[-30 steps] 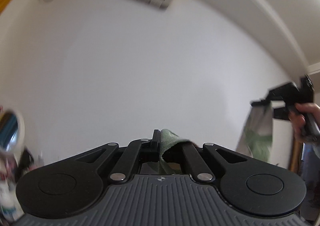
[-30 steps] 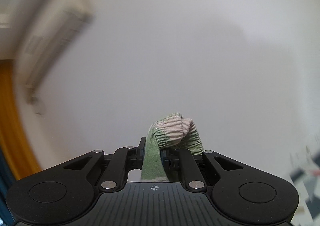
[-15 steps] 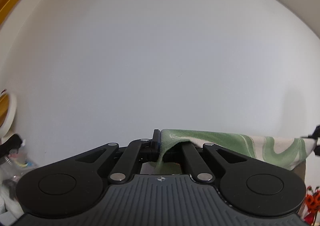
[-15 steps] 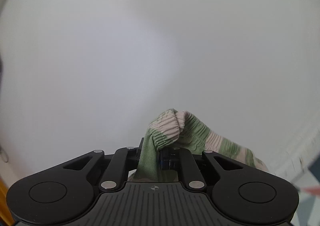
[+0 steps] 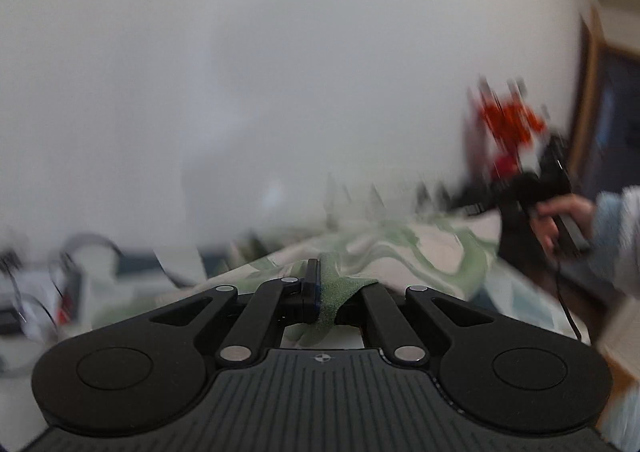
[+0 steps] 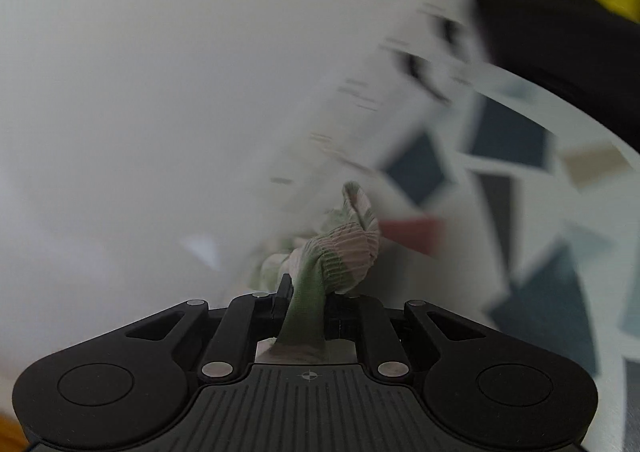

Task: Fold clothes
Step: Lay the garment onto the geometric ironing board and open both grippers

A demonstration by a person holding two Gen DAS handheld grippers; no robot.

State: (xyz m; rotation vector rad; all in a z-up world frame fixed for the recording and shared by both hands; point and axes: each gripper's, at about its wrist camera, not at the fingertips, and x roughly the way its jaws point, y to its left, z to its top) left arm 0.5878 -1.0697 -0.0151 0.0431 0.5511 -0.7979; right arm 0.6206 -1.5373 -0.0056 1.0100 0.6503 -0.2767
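A green and cream patterned garment (image 5: 404, 252) stretches out ahead of my left gripper (image 5: 326, 292), which is shut on its green edge. The cloth runs right toward my right gripper (image 5: 520, 192), seen from the left wrist view with a hand (image 5: 560, 220) on its handle. In the right wrist view my right gripper (image 6: 308, 300) is shut on a ribbed green and cream band (image 6: 340, 252) of the same garment, bunched above the fingers. Both views are blurred by motion.
A surface with dark blue, grey and red geometric patches (image 6: 520, 212) lies to the right. Red and orange flowers (image 5: 512, 124) stand at the back right by a wooden door frame (image 5: 588, 92). Blurred clutter (image 5: 60, 284) sits at the left. A white wall fills the background.
Both grippers have swung down from facing the upper wall toward the patterned surface. The garment, held up before, now spreads low between them.
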